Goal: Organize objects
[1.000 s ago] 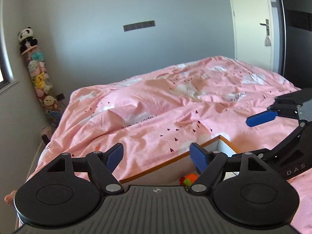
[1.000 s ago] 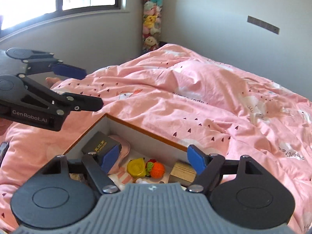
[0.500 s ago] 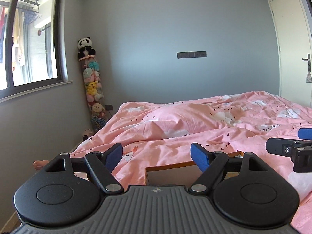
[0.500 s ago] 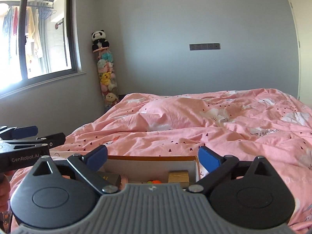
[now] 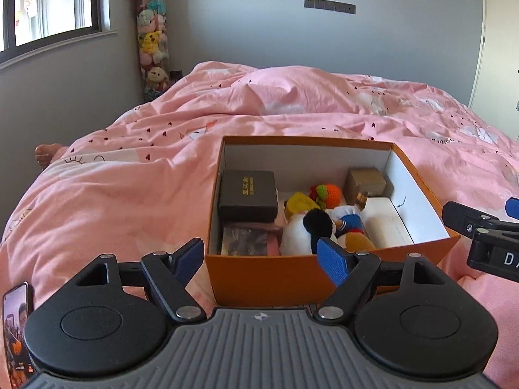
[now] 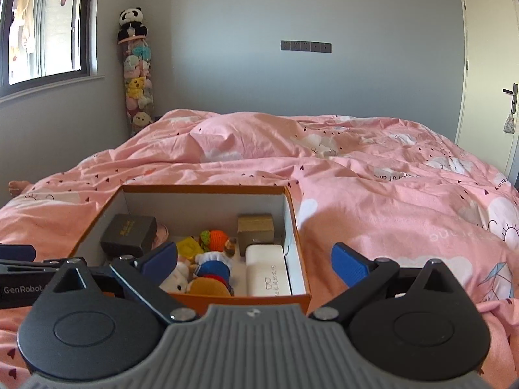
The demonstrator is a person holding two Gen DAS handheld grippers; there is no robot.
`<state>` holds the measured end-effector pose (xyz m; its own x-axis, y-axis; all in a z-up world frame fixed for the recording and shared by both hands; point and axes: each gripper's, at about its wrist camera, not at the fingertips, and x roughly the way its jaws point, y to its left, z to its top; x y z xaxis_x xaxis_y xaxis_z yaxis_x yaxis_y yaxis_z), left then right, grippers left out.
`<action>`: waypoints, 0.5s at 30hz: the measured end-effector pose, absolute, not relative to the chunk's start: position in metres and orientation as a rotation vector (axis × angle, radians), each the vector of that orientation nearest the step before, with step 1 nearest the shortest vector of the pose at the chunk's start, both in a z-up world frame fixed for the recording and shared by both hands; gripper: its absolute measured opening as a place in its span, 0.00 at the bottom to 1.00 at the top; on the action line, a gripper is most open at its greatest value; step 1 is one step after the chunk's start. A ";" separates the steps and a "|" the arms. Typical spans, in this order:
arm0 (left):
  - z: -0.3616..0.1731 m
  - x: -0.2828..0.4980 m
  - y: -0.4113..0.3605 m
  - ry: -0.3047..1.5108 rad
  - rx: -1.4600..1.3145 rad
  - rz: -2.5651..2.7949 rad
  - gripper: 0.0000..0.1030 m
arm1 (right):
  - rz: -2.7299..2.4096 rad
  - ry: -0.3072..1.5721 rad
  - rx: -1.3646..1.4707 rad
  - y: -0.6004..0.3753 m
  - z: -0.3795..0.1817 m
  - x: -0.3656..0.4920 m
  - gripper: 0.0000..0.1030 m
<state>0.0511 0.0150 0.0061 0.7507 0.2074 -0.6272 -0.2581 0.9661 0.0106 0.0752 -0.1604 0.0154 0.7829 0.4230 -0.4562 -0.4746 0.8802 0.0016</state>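
Your left gripper [image 5: 261, 254] sits low in the left wrist view, its 2 blue-padded fingers spread wide with nothing between them, in front of the near wall of the orange box [image 5: 272, 275]. Your right gripper [image 6: 254, 261] is likewise spread apart and holds nothing, its left finger overlapping the box's near left corner in the right wrist view, its right finger over the pink duvet [image 6: 389, 194]. The box rests on the duvet, lid off, at center frame in both views. Inside, at upper left, a black case [image 5: 248, 194] with gold lettering; below it a dark patterned packet [image 5: 245, 241]. In the middle, a yellow toy [image 5: 298, 202] touches an orange crocheted toy [image 5: 329, 193] with a green top, and a plush doll [image 5: 324, 227] with black hair lies toward the near wall. At upper right, a small tan box [image 5: 365, 183]; below it a white case [image 6: 266, 272] lies along the right wall. A phone [image 5: 16, 334] shows at the lower left edge of the left wrist view. A tall stack of plush toys [image 6: 136, 74], panda on top, stands in the far left corner.
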 end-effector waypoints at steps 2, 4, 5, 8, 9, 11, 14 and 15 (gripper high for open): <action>0.000 0.050 0.012 0.691 -0.068 0.260 0.90 | 0.467 0.493 -0.131 -0.159 0.008 0.074 0.98; -0.006 0.052 0.012 0.719 -0.068 0.274 0.90 | 0.462 0.515 -0.136 -0.159 0.003 0.073 0.98; -0.008 0.053 0.013 0.728 -0.073 0.283 0.90 | 0.464 0.522 -0.133 -0.160 0.002 0.072 0.98; -0.012 0.052 0.014 0.741 -0.076 0.303 0.90 | 0.468 0.551 -0.116 -0.161 -0.002 0.074 0.98; -0.013 0.052 0.013 0.744 -0.070 0.305 0.90 | 0.465 0.560 -0.109 -0.162 -0.003 0.075 0.98; -0.015 0.052 0.012 0.753 -0.061 0.312 0.90 | 0.459 0.579 -0.093 -0.164 -0.005 0.078 0.98; -0.016 0.053 0.012 0.766 -0.057 0.314 0.90 | 0.459 0.597 -0.074 -0.167 -0.007 0.082 0.98; -0.016 0.053 0.012 0.768 -0.055 0.316 0.90 | 0.458 0.599 -0.072 -0.167 -0.008 0.082 0.98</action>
